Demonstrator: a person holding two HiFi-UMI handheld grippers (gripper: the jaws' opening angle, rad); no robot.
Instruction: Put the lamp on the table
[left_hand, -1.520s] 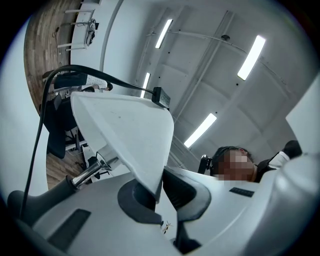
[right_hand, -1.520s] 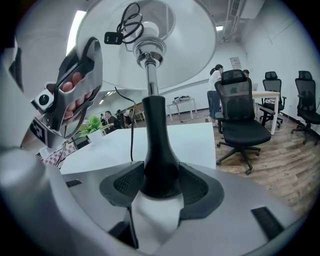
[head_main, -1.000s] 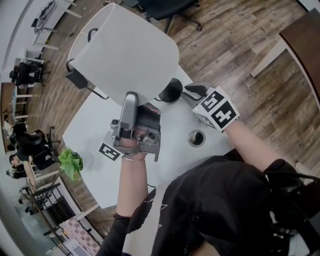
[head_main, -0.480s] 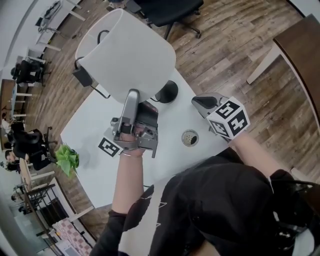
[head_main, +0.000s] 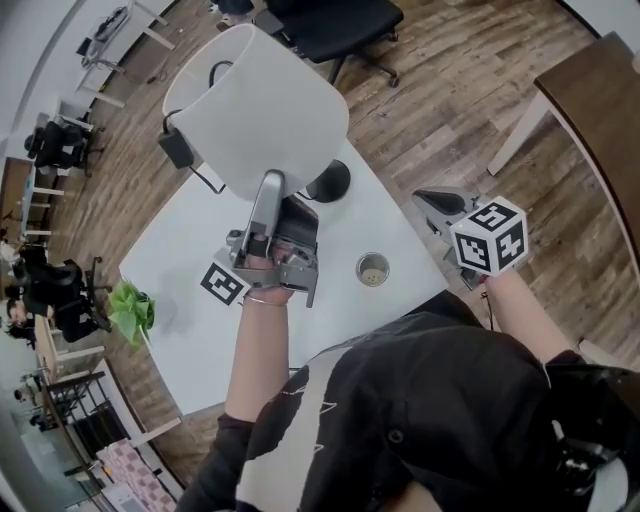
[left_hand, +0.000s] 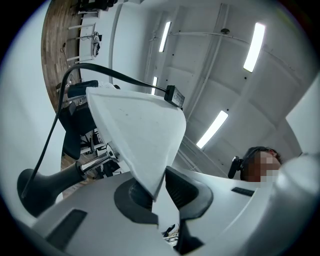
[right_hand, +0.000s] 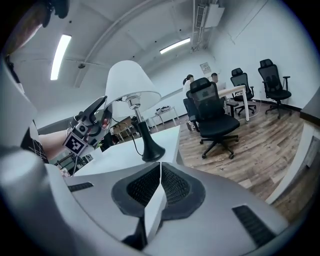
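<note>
The lamp stands upright on the white table, with its white shade above a black base; its stem and base also show in the right gripper view. My left gripper reaches up to the shade's lower rim. That rim lies between its jaws, which have just been opening; a gap shows beside the right pad. My right gripper hangs off the table's right edge, well clear of the base. It is shut with nothing in it.
A black cord and adapter hang from the lamp's far side. A round cable hole sits in the table near me. A black office chair stands behind the table, a brown table to the right, a green plant at left.
My right gripper has drawn away from the lamp base to the right, past the table's edge. The left gripper stays at the shade's rim.
</note>
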